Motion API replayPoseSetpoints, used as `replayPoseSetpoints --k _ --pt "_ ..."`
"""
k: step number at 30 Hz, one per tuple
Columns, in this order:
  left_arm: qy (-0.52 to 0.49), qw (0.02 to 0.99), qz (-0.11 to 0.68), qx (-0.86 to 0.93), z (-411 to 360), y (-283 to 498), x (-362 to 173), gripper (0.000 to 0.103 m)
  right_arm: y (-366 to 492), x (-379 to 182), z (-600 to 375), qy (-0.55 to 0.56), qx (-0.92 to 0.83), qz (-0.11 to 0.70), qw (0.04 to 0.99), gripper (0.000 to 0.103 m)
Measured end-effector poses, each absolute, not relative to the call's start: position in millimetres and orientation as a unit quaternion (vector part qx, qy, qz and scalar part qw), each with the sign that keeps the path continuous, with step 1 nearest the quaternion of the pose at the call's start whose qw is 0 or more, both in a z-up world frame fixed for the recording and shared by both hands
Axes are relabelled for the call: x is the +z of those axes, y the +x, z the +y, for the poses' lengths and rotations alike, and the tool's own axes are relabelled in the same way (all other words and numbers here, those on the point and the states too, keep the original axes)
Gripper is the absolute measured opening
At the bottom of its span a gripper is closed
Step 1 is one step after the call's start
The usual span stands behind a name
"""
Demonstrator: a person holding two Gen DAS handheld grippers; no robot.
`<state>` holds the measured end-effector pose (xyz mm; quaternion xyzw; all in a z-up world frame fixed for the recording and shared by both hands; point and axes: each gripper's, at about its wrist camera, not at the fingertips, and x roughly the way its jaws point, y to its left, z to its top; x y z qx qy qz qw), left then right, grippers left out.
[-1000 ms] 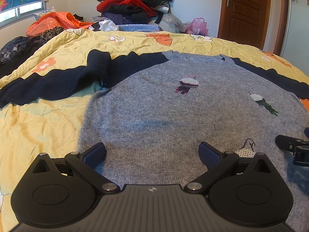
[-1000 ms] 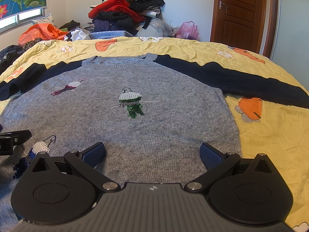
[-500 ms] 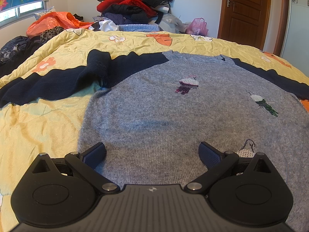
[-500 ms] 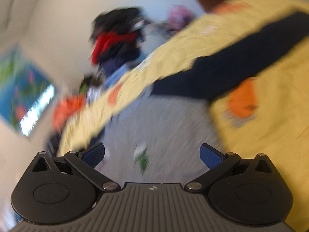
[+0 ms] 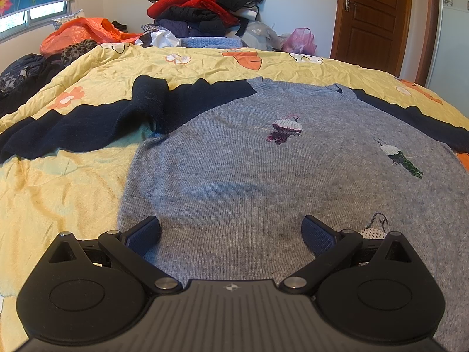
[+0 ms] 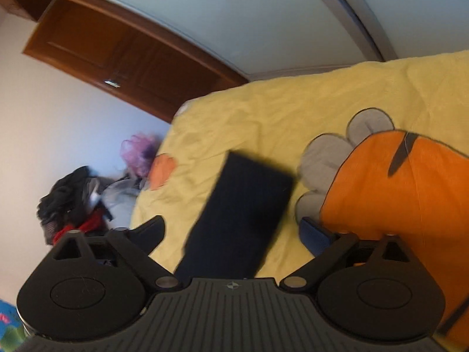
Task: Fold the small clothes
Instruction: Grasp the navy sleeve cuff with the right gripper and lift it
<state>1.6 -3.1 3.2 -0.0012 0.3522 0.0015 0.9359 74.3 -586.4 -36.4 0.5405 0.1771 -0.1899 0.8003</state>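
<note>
Yellow floral bedding (image 5: 73,182) covered the bed, with a heap of clothes (image 5: 205,8) piled at its far end beside an orange bag (image 5: 79,30) and a pink bag (image 5: 300,41); their contents could not be told. A grey sweater (image 5: 234,176) lay flat on the bedding, its left dark sleeve (image 5: 88,126) bunched, bare cover beside it. The left gripper (image 5: 231,230) hung wide open over the hem, holding nothing. The right gripper (image 6: 231,230), rolled sideways, had just been closing slightly yet stood wide, the right dark sleeve's cuff (image 6: 243,205) lying between its fingers, ungripped, near the bed's edge.

grey sweater (image 5: 263,176), navy sleeves (image 5: 88,126); yellow quilt (image 5: 58,205), seemingly orange-flowered.
</note>
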Motion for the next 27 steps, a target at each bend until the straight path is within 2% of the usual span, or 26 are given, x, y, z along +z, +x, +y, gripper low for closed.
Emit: replayPoseSetpoints --k 3,5,6,7,8,11,17,23,27 --pt "-0.001 0.936 0.352 0.001 -3 2 3 0.103 88 -37 -589 0.524 -0.198 0.166 0.812 0.083" --pt "-0.001 0.936 0.352 0.001 -3 2 3 0.103 95 -36 -586 0.493 -0.206 0.166 0.829 0.069" --pt "-0.002 0.936 0.352 0.001 -3 2 3 0.103 100 -38 -583 0.480 -0.207 0.172 0.835 0.046" --pt "-0.002 0.936 0.352 0.001 -3 2 3 0.103 106 -43 -580 0.472 -0.204 0.186 0.837 0.017" --pt "-0.002 0.936 0.352 0.001 -3 2 3 0.103 109 -46 -579 0.469 -0.205 0.197 0.836 0.013" --pt "-0.002 0.936 0.352 0.001 -3 2 3 0.103 105 -44 -580 0.477 -0.202 0.172 0.838 0.012" --pt "-0.015 0.937 0.348 -0.003 -1 3 4 0.103 76 13 -585 0.462 -0.183 0.090 0.863 0.012" --pt "-0.036 0.939 0.341 -0.009 5 3 4 0.103 92 46 -545 0.382 -0.162 0.115 0.903 0.012" --pt "-0.037 0.940 0.340 -0.009 5 3 4 0.103 111 62 -453 0.313 -0.069 0.143 0.936 0.013"
